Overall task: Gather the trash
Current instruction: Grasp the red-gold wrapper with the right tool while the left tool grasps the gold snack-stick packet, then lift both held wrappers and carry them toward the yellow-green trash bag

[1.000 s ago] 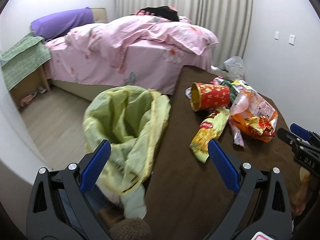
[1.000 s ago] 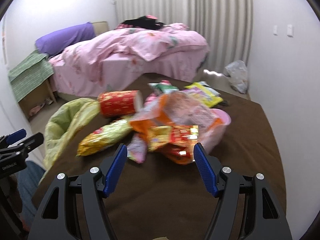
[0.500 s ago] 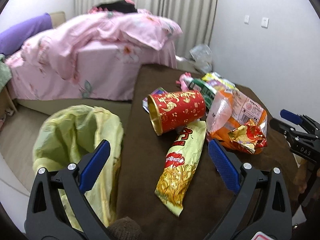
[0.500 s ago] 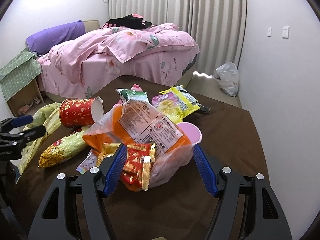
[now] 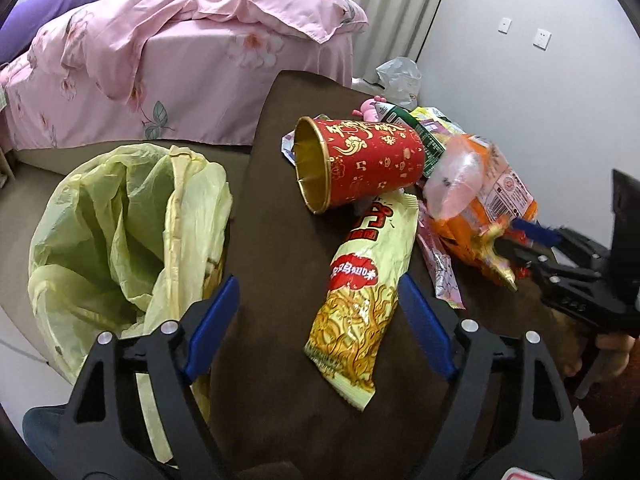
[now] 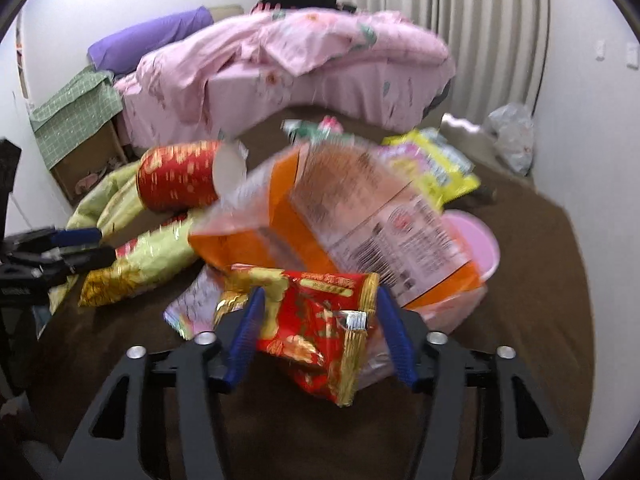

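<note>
Trash lies in a heap on a brown table (image 5: 280,240). A red and gold paper cup (image 5: 360,164) lies on its side, with a long yellow noodle wrapper (image 5: 360,292) in front of it. My left gripper (image 5: 320,320) is open, with the wrapper's near end between its fingers. An orange clear bag (image 6: 360,216) and a red and gold snack packet (image 6: 316,328) lie to the right. My right gripper (image 6: 320,336) is open, its fingers on either side of the packet. A yellow-green trash bag (image 5: 120,232) stands open at the table's left edge.
A pink bowl (image 6: 480,240) and yellow wrappers (image 6: 436,168) lie behind the orange bag. A pink bed (image 5: 180,52) stands beyond the table. A clear plastic bag (image 5: 400,76) sits on the floor by the right wall.
My left gripper has swung right from the trash bag and come down over the yellow noodle wrapper. My right gripper has moved forward until its fingers flank the red snack packet.
</note>
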A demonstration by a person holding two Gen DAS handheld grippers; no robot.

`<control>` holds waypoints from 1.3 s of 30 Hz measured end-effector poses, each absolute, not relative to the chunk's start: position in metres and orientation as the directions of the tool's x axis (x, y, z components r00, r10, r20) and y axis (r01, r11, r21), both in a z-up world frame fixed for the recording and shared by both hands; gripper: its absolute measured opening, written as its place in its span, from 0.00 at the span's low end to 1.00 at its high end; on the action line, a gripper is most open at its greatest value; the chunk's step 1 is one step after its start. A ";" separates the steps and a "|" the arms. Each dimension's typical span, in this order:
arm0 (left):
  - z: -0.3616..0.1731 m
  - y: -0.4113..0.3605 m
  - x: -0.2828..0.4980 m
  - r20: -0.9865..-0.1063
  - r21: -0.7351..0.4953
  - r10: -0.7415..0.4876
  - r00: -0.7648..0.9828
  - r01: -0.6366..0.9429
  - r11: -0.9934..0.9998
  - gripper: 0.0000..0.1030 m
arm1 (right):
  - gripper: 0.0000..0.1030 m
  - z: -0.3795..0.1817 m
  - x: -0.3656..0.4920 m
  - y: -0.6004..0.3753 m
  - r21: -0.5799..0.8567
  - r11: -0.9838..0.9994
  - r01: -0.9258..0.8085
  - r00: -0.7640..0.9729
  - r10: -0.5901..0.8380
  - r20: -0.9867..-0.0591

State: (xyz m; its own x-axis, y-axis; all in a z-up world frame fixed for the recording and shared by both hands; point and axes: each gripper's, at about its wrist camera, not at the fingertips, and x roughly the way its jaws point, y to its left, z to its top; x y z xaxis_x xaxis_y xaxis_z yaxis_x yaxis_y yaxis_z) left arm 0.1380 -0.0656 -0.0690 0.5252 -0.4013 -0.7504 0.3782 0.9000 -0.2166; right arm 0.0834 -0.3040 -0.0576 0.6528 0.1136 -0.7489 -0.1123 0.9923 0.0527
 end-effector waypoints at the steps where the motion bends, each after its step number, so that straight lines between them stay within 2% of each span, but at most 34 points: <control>1: -0.068 -0.064 0.137 -0.750 -0.218 -0.404 0.523 0.382 0.898 0.75 | 0.31 -0.060 0.081 -0.304 0.061 0.991 -0.123 0.645 0.127 -0.754; 2: -0.068 -0.063 0.136 -0.750 -0.221 -0.408 0.521 0.384 0.897 0.75 | 0.23 -0.061 0.078 -0.304 0.075 0.988 -0.134 0.638 0.144 -0.757; 4: -0.068 -0.063 0.136 -0.748 -0.235 -0.420 0.513 0.387 0.891 0.75 | 0.19 -0.061 0.071 -0.305 0.096 0.986 -0.139 0.626 0.163 -0.762; 7: -0.068 -0.067 0.135 -0.745 -0.246 -0.439 0.501 0.406 0.880 0.71 | 0.16 -0.054 0.052 -0.310 0.103 0.988 -0.116 0.654 0.154 -0.740; 14: -0.070 -0.092 0.137 -0.763 -0.183 -0.423 0.488 0.465 0.866 0.68 | 0.16 -0.040 0.012 -0.326 0.123 0.992 -0.027 0.695 0.107 -0.711; 16: -0.075 -0.097 0.140 -0.782 -0.173 -0.408 0.471 0.466 0.868 0.60 | 0.16 -0.039 0.006 -0.327 0.126 0.992 -0.021 0.697 0.105 -0.709; 17: -0.077 -0.100 0.141 -0.794 -0.165 -0.398 0.460 0.467 0.869 0.48 | 0.16 -0.039 0.003 -0.328 0.131 0.991 -0.021 0.696 0.108 -0.710; 18: -0.079 -0.102 0.140 -0.804 -0.162 -0.391 0.447 0.468 0.869 0.41 | 0.16 -0.039 0.001 -0.329 0.131 0.991 -0.019 0.695 0.107 -0.711; 21: -0.078 -0.099 0.129 -0.807 -0.184 -0.412 0.423 0.484 0.856 0.36 | 0.16 -0.038 -0.004 -0.330 0.128 0.992 -0.014 0.698 0.101 -0.709; 28: -0.074 -0.083 0.084 -0.826 -0.206 -0.424 0.371 0.502 0.840 0.35 | 0.16 -0.043 -0.005 -0.332 0.155 0.988 -0.012 0.698 0.119 -0.706; 32: -0.068 -0.081 0.073 -0.815 -0.241 -0.467 0.342 0.533 0.811 0.49 | 0.16 -0.047 -0.005 -0.333 0.166 0.986 -0.003 0.695 0.121 -0.709; 39: -0.055 -0.108 0.102 -0.813 -0.180 -0.442 0.380 0.557 0.811 0.50 | 0.16 -0.046 -0.012 -0.336 0.153 0.988 0.009 0.709 0.101 -0.698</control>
